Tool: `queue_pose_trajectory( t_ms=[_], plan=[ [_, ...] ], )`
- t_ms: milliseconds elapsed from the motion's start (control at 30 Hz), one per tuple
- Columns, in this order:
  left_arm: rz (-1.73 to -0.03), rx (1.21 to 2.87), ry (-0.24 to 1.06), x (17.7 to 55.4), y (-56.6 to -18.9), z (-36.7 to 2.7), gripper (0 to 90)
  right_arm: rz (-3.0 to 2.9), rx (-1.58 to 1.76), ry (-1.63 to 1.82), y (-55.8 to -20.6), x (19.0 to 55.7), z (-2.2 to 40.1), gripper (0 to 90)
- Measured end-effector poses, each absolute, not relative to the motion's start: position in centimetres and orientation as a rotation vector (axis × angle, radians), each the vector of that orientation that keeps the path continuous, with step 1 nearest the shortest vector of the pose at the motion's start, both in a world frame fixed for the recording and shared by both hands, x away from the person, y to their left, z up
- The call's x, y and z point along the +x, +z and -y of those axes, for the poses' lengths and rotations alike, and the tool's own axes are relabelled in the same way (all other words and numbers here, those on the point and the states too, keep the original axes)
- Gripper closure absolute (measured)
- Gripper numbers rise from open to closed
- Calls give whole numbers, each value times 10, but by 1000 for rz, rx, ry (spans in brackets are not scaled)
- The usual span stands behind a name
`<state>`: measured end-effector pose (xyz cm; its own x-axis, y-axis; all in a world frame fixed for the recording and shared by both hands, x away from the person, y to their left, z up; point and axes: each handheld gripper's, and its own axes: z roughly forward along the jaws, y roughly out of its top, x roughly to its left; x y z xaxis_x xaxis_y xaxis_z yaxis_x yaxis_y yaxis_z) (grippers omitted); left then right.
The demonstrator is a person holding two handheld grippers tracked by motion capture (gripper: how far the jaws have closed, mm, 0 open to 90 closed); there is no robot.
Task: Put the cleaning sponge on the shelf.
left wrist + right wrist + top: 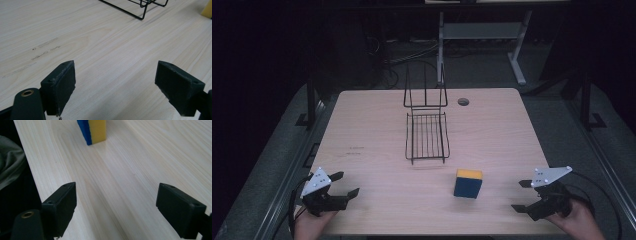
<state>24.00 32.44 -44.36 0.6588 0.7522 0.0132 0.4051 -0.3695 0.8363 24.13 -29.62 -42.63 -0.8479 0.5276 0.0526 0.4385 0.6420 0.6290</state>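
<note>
1. Pale wood-grain laminate covers the table [377, 130], and almost all of it lies bare.
2. A black wire rack [427, 135] with a flat grid base and an upright loop back sits in the middle, toward the far edge; one corner of it also shows in the left gripper view [140, 10].
3. A blue sponge block with a yellow top face [468, 183] stands on the table near the person's edge, in front of the rack and a little to its right, not touching it. In the right gripper view [93, 131] it stands straight ahead of the jaws, well apart from them.
4. The left gripper [346, 184] rests low at the near left corner, its jaws spread wide with nothing between them, only tabletop [115, 75].
5. The right gripper [521, 196] sits at the near right corner, jaws equally wide apart and empty [116, 202], pointed toward the sponge.
6. By my reckoning nothing has been picked up: this looks like the start, with the reach for the sponge not yet made.
7. The next move likely falls to the right gripper, being nearer and already lined up: travel forward until the jaws straddle the block, close on its sides, then lift it toward the rack.
8. The sponge looks soft, so a squeeze may deform it.
</note>
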Motion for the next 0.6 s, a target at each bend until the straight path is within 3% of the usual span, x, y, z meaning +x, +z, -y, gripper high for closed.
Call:
queue_pose_trajectory(
  t_ms=[600],
  plan=[
    [-902, 1996, 503, 238, -443, -326, 162, -2759, 681, 969, -415, 250, 262, 162]
  ],
)
